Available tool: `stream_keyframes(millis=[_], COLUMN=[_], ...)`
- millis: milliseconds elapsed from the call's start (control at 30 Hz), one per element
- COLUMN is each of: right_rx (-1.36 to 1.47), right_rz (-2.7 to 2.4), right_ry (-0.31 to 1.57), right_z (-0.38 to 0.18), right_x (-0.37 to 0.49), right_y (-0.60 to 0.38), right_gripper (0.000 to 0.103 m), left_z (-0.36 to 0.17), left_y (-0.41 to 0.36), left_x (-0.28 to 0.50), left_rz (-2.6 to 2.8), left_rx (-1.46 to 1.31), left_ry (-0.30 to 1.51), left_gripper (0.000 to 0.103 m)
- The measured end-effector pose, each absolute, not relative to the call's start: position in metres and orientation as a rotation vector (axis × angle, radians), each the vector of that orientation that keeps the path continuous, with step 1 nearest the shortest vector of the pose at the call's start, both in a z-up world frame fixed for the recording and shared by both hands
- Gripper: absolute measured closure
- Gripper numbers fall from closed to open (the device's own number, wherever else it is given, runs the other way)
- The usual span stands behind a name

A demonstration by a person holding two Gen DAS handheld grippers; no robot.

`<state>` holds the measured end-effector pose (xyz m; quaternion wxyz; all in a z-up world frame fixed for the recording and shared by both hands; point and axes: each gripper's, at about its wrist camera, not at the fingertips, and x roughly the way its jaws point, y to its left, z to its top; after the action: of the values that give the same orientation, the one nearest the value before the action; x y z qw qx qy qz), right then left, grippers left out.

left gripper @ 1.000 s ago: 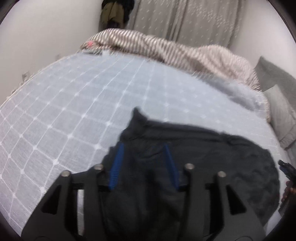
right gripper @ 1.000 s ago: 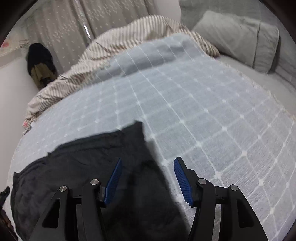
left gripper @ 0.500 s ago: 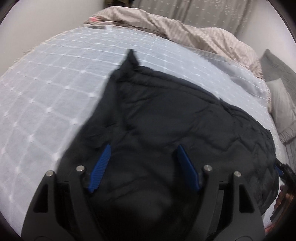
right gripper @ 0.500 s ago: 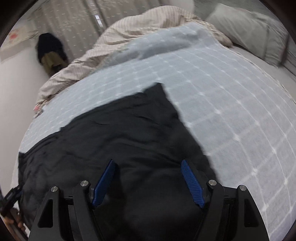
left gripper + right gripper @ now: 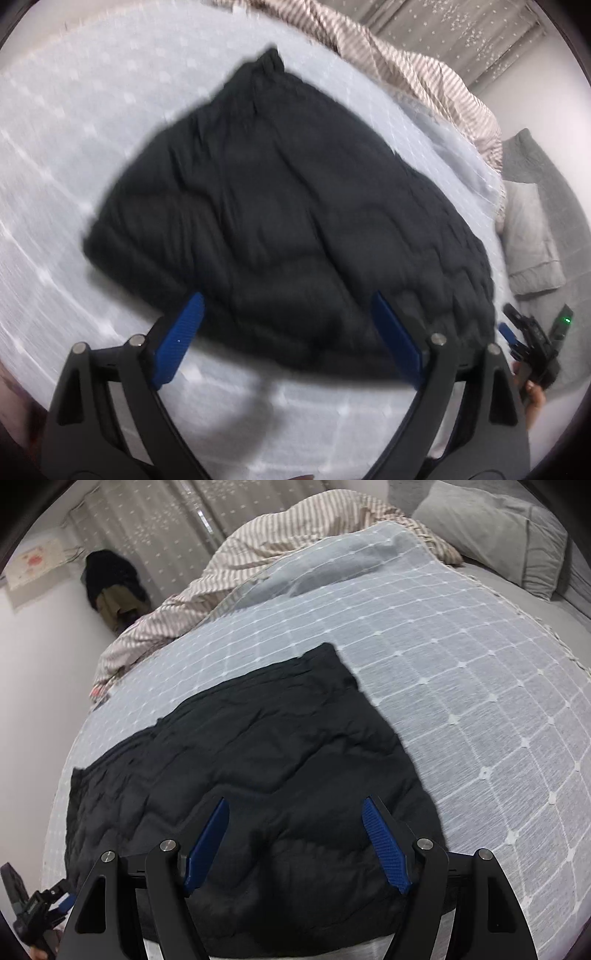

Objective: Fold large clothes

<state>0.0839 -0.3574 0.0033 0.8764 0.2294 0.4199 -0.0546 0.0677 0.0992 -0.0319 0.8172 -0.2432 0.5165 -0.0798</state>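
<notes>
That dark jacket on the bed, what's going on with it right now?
A person holding a hand-held gripper in each hand is folding a black quilted jacket on a pale grid-patterned bedspread. The jacket lies laid out flat. Neither gripper grips it: the left hand-held gripper hangs over its near edge with jaws opening, and the right hand-held gripper is open above it.

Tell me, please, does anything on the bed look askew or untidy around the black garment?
The black garment lies flat but wrinkled, and its far corner sticks out in a point, so the fold is not square. Behind it, a striped blanket is bunched in a heap on the checked bedspread. Nothing looks spilled or damaged.
</notes>
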Motion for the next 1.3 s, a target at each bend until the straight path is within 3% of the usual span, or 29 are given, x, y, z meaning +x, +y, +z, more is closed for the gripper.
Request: stream_keyframes(millis=[200,767,833,933,1100,1300], right_rx=[0.44,0.305,0.262,0.223,0.178,0.16], right_rz=[-0.082,0.002,0.027,0.064,0.137,0.218], right_ry=[0.901,0.905,0.897,0.879,0.854,0.814], right_z=[0.0,-0.007,-0.008,-0.008,-0.009,0.001], right_x=[0.083,0.093,0.094,0.094,0.099,0.101], right_y=[-0.329,-0.265,-0.253,-0.237,-0.205,-0.172], right_gripper=[0.027,0.027,0.027,0.027,0.027,0.028], left_z=[-0.059,-0.097,-0.097,-0.098,-0.086,-0.031], left_y=[0.095,0.11,0.114,0.122,0.132,0.136], left_x=[0.063,0.095,0.099,0.105,0.111,0.089], left_rz=[-0.241,-0.12,-0.088,-0.039,-0.029,-0.009], left_rx=[-0.662,-1.131,-1.165,-1.196,-1.147,-0.959], left_ry=[1.162,0.914,0.888,0.859,0.81,0.681], left_gripper=[0.011,0.011,0.016,0.032,0.077,0.086])
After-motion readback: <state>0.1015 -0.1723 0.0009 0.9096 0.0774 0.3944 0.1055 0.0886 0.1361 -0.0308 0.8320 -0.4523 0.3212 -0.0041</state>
